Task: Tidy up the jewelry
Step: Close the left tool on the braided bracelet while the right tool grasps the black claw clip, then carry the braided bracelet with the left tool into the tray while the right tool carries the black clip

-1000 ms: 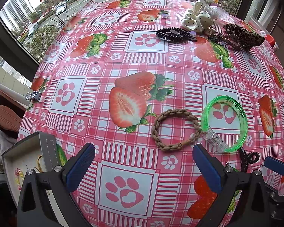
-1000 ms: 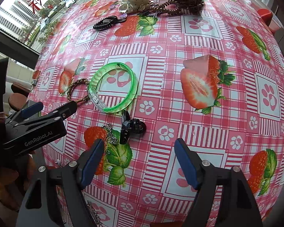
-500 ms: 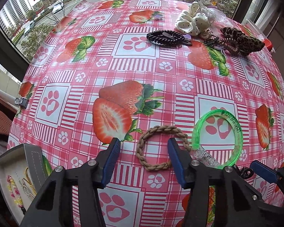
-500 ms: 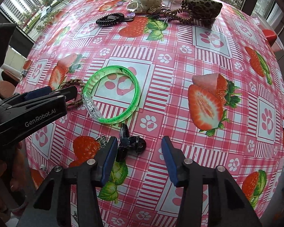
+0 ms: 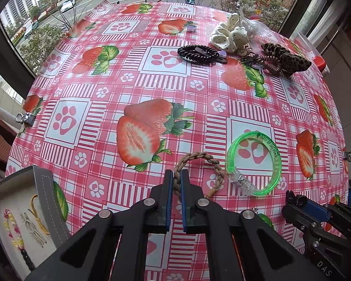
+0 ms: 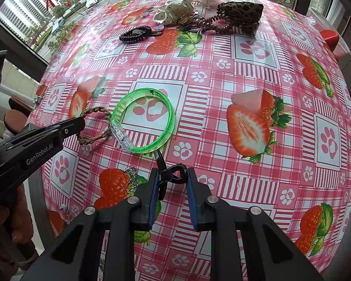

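Left gripper (image 5: 177,183): pinching the braided bracelet (image 5: 200,172) on the tablecloth (image 5: 105,121)
Right gripper (image 6: 172,183): pads narrowed around the black claw clip (image 6: 169,174), grip uncertain
Beside: green bangle (image 6: 144,121) touching the bracelet
Left edge: open jewelry box (image 5: 23,213) with cords
Far side: scrunchies, coil ties
Writing: "GenRobot.AI" on the left gripper's body

Braided bracelet (image 5: 199,171) is lying on tablecloth (image 5: 152,82), bangle (image 5: 255,164) touching its right side. Hair clip (image 6: 169,175) is sitting just before bangle. Open box (image 5: 46,199) is sitting at left edge.
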The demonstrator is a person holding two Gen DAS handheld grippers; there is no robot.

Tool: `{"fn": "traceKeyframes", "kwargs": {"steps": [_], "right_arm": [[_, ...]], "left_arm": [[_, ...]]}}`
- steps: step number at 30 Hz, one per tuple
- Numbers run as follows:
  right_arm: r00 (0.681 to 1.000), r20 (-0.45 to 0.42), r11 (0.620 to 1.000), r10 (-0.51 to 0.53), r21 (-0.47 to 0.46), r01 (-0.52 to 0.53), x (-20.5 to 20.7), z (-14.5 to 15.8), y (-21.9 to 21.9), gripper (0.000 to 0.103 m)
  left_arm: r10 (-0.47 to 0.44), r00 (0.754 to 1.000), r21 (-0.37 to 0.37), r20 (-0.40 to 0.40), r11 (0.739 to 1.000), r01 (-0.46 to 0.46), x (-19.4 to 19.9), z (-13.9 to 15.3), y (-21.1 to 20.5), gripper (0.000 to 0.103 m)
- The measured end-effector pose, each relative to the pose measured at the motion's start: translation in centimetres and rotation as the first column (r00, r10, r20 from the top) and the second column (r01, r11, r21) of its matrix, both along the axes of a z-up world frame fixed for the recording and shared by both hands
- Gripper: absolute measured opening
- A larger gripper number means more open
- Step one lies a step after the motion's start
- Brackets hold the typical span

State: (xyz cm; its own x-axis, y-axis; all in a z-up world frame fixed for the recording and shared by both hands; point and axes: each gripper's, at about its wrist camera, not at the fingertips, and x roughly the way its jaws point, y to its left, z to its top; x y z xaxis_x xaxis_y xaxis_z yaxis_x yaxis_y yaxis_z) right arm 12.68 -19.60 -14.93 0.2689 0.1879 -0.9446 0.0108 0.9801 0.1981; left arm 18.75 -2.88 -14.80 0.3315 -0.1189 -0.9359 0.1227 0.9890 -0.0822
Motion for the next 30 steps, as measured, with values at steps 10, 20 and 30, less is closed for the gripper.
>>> {"fn": "traceKeyframes", "kwargs": {"steps": [10, 20, 30], "right_arm": [[1.000, -0.016, 0.998, -0.013, 0.064, 0.014, -1.9, 1.4, -0.1, 0.024], [1.000, -0.009, 0.997, 0.024, 0.079, -0.023, -2.8, 3.3, 2.4, 0.024], [0.988, 0.027, 0.981, 0.155, 0.112, -0.157, -3.1, 5.5, 9.6, 0.024]], "left_arm": [[0.006, 0.999, -0.055, 0.042, 0.998, -0.004, -3.7, 3.6, 2.0, 0.013], [0.072, 0.995, -0.081, 0.070, 0.995, -0.066, -8.2, 6.4, 7.0, 0.013], [0.201, 0.977, -0.076, 0.067, 0.978, -0.195, -12.9, 6.8, 14.3, 0.013]]}}
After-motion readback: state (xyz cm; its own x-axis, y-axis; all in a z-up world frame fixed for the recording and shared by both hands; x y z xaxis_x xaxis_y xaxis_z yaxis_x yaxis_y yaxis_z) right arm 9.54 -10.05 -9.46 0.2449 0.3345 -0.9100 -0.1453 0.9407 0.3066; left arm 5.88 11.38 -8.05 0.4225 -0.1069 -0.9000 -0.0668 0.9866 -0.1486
